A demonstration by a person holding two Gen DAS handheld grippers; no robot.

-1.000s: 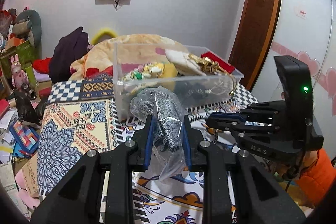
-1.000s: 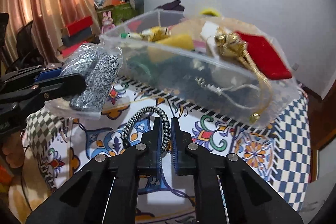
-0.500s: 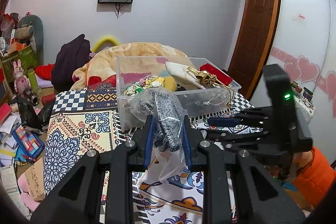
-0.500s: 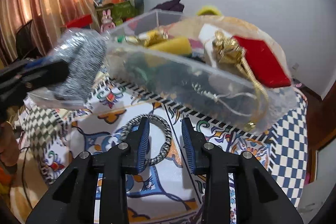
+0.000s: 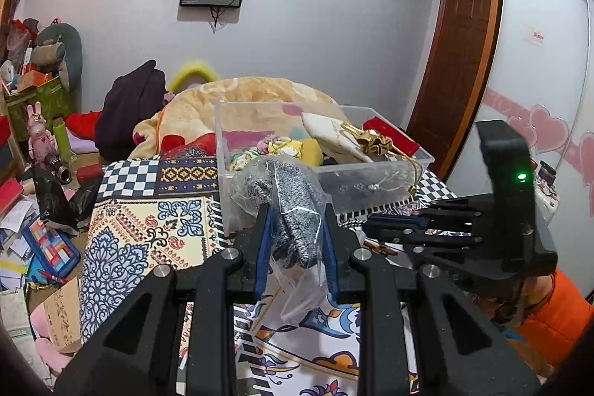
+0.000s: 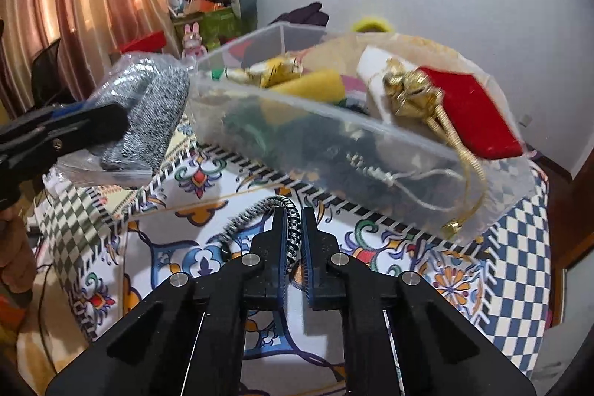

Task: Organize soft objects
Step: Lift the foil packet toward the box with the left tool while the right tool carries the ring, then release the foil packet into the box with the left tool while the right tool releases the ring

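My left gripper (image 5: 295, 232) is shut on a clear plastic bag with grey knit fabric (image 5: 293, 203) and holds it above the patterned tablecloth, just in front of the clear plastic bin (image 5: 375, 195). The bag also shows in the right wrist view (image 6: 148, 114), at the bin's left end (image 6: 334, 136). My right gripper (image 6: 295, 236) is shut on a black-and-white braided hair band (image 6: 260, 214), which loops out to the left over the cloth. The right gripper shows in the left wrist view (image 5: 386, 229), right of the bag.
The bin holds soft items: a red pouch (image 6: 467, 114), gold bells on a cord (image 6: 412, 95), a yellow piece (image 6: 312, 84). A blanket pile (image 5: 237, 99) lies behind the bin. Clutter (image 5: 33, 210) covers the floor at left. The table edge (image 6: 519, 284) drops off at right.
My right gripper opened half a second ago with the hair band lying on the cloth, and has now shut on the band again. The left gripper has lifted the bag nearer the bin's rim.
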